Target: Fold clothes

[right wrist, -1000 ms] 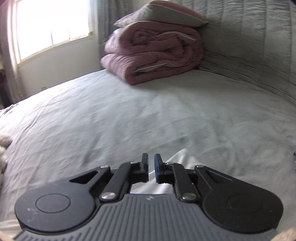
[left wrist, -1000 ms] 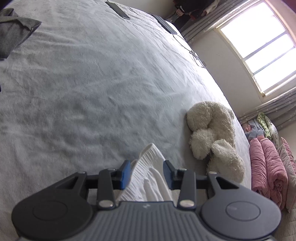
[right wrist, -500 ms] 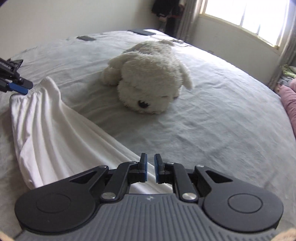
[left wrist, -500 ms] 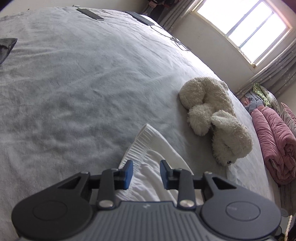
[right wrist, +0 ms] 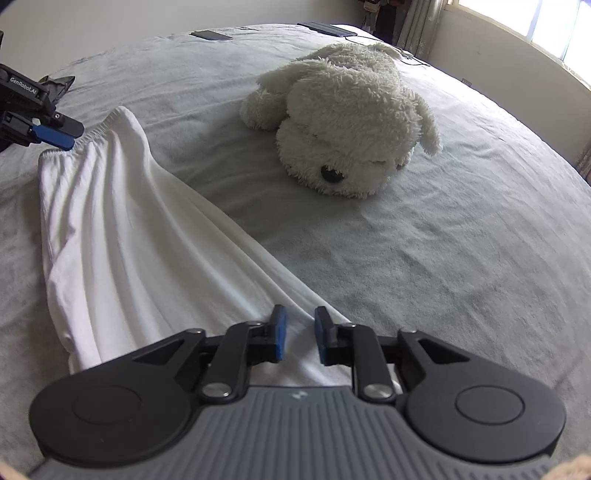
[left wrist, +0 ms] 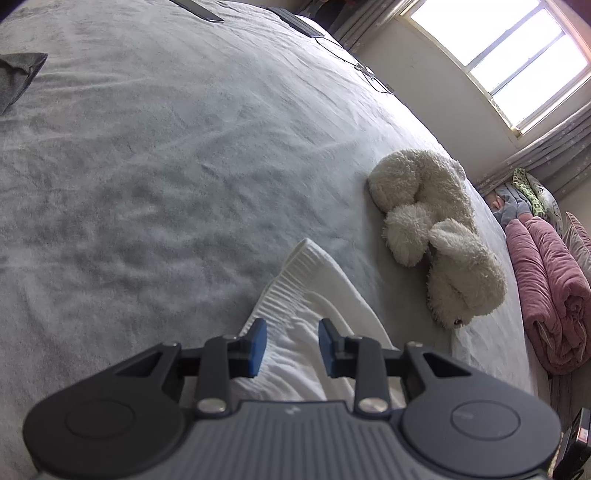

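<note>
A white garment (left wrist: 306,280) with a ribbed elastic band lies stretched out on the grey bed (left wrist: 147,166). My left gripper (left wrist: 291,343) hovers over the band end, jaws apart, with the cloth lying beneath and between them. In the right wrist view the garment (right wrist: 122,229) runs from the left gripper (right wrist: 55,136) at its far end down to my right gripper (right wrist: 298,334). The right jaws are opening over the near end; cloth lies under them, and the pads do not press on it.
A white plush dog (right wrist: 343,110) lies on the bed right of the garment. A folded pink quilt (left wrist: 550,295) sits at the bed's far right. A grey garment (left wrist: 16,77) lies at the left edge, and flat dark devices (right wrist: 210,35) at the far side.
The right wrist view swung from the pink quilt round to the garment and plush dog, and its shut jaws parted. The cloth bunched between the left fingers now lies flat.
</note>
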Demonstrator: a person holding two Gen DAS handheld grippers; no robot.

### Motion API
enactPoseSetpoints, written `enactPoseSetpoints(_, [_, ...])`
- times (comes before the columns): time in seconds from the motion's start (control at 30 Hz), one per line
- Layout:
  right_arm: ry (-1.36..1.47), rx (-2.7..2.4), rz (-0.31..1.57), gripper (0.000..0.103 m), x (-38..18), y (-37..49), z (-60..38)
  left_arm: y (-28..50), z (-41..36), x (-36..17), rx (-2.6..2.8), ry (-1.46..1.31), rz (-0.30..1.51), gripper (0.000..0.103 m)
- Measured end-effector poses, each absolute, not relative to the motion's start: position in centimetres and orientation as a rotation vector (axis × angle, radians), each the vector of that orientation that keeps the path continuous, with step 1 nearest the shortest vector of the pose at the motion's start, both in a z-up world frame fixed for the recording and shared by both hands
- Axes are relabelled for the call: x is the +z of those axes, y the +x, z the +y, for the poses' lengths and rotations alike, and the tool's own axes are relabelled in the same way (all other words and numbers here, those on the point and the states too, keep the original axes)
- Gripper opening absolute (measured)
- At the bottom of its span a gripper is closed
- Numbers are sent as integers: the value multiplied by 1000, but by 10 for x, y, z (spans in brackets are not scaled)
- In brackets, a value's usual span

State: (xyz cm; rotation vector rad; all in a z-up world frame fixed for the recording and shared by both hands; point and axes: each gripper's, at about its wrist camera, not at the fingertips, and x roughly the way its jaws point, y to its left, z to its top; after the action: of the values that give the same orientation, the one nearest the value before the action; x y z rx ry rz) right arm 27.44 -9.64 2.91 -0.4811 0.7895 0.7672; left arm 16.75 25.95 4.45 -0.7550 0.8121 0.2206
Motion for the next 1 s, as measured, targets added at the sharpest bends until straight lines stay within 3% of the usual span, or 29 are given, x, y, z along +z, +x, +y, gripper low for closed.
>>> enactPoseSetpoints(0.03, [-472, 777, 790, 53, 30, 274, -97, 168, 260, 44, 221, -755, 814, 30])
enactPoseSetpoints(0.1, [-477, 785, 802, 55, 28, 275, -96, 168, 260, 44, 221, -755, 818, 30])
enactPoseSetpoints(0.13, [-487, 779, 815, 49, 25, 276, -95, 168, 260, 44, 221, -755, 819, 30])
enactPoseSetpoints(0.23, [-475, 785, 824, 11, 24, 279, -94, 169, 260, 44, 221, -755, 825, 30])
enactPoseSetpoints(0.33, [-510, 785, 819, 2, 25, 276, -92, 169, 261, 44, 222, -755, 831, 30])
enactPoseSetpoints(1.0, [-575, 533, 634, 2, 15, 255, -70, 162, 269, 51, 208, -792, 830, 28])
